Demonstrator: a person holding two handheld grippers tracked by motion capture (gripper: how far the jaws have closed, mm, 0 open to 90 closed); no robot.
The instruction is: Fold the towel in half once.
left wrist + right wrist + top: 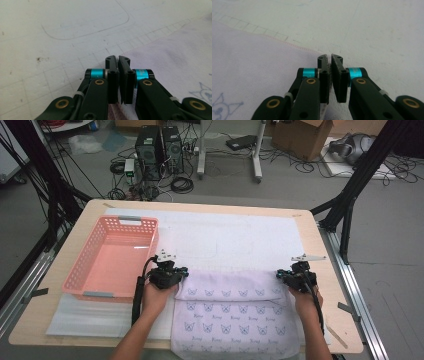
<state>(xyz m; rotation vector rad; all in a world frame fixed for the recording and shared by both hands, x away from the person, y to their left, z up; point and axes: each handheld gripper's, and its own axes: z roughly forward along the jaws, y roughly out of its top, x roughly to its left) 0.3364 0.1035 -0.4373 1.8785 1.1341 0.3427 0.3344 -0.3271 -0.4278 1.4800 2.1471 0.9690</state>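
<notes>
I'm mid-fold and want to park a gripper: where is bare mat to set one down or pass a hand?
Free: the white mat beyond the towel, between the pink basket and the table's right edge, and the strip below the basket. Crowded: the towel's folded edge, where the left gripper and right gripper pinch its corners.

Setting: lab or test workshop | Evidence: two computer towers (160,151) on the bare grey floor beyond the table's far edge | loose cables (181,184) beside them | black frame struts (356,180) at the table's far corners | cardboard box (300,137) past the far right corner
</notes>
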